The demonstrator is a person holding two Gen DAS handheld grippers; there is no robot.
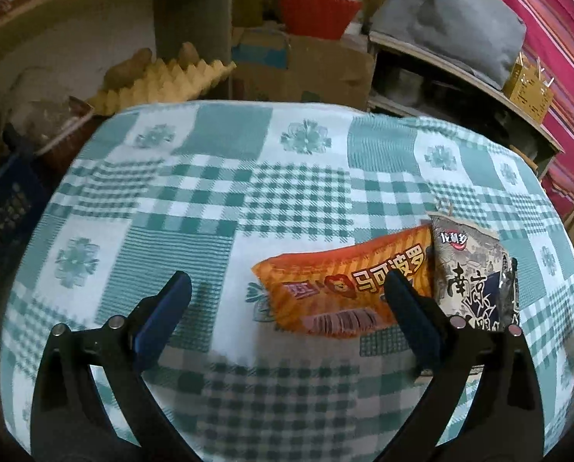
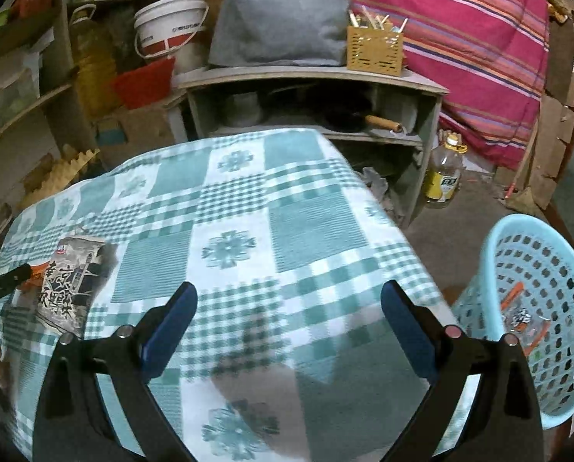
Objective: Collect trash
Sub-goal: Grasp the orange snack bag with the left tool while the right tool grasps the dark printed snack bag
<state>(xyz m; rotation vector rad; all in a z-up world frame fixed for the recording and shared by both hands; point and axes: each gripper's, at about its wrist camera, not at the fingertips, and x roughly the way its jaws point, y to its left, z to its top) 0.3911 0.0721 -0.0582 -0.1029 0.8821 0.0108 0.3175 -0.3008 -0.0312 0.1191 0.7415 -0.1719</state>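
On the checked green tablecloth of the table [image 1: 217,208], two wrappers lie touching: an orange snack packet [image 1: 341,281] and a grey one [image 1: 472,273]. The left hand-held gripper [image 1: 287,296] hangs over the orange packet, fingers spread wide and empty, likely lining up a pick. The right hand-held gripper [image 2: 289,308], also spread and empty, faces bare cloth. Beside the table's right edge sits the blue basket [image 2: 518,242], already holding scraps, with open floor around it.

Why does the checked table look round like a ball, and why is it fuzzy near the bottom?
Left wrist view: the fisheye lens bulges the green-and-white checked tablecloth, and its near squares smear, while the orange snack wrapper stays readable. Right wrist view: same bulge, dark corners, soft grey shadow near the bottom.
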